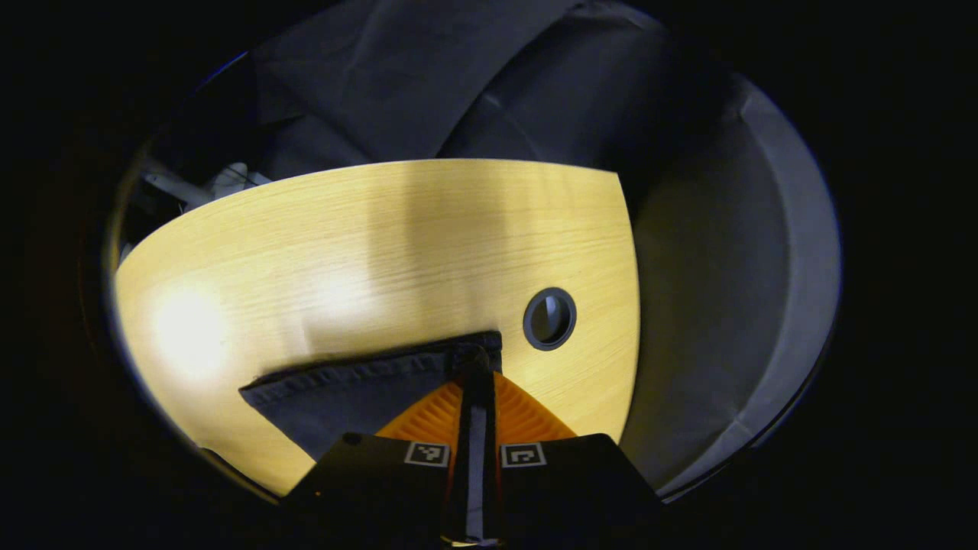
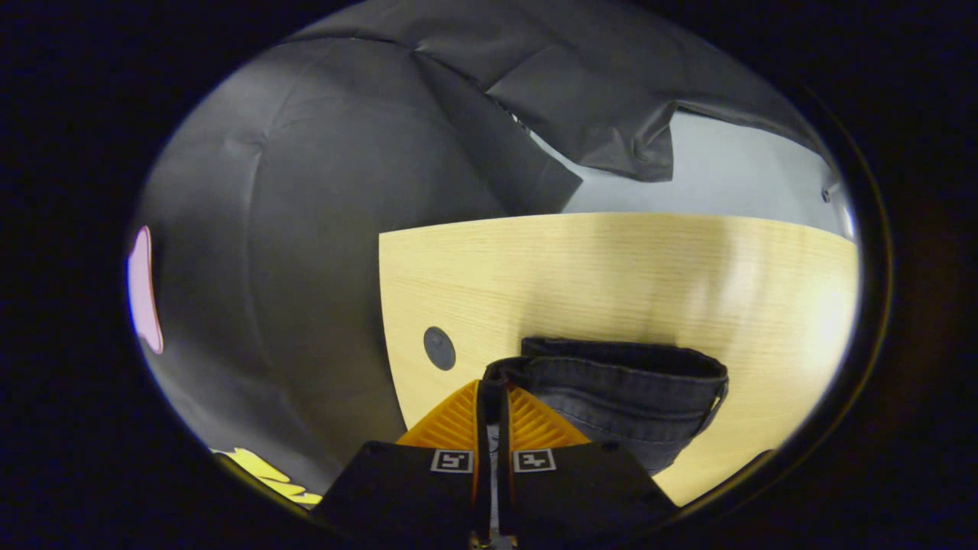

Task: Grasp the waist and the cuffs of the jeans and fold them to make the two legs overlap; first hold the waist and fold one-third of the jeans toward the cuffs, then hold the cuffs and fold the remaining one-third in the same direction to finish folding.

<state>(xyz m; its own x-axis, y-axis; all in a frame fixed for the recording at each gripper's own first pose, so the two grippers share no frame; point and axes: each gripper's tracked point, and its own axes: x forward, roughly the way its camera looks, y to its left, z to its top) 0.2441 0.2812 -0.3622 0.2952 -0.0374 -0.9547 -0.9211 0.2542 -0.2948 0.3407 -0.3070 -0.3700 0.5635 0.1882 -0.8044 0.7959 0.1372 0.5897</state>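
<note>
Dark jeans lie on a pale wooden table. In the left gripper view the hemmed cuff end (image 1: 359, 382) stretches left from my left gripper (image 1: 478, 365), whose fingers are shut on the cuff's right corner. In the right gripper view the waistband (image 2: 623, 378), with its thick doubled edge, spreads right from my right gripper (image 2: 493, 382), shut on the waist's left corner. The denim beyond each pinched corner is hidden behind the gripper bodies.
The table (image 1: 397, 244) has a round cable hole (image 1: 549, 318) close to its edge, to the right of my left gripper; the same hole (image 2: 439, 348) sits left of my right gripper. Black cloth walls hang behind and beside the table. Bare wood spreads beyond the jeans.
</note>
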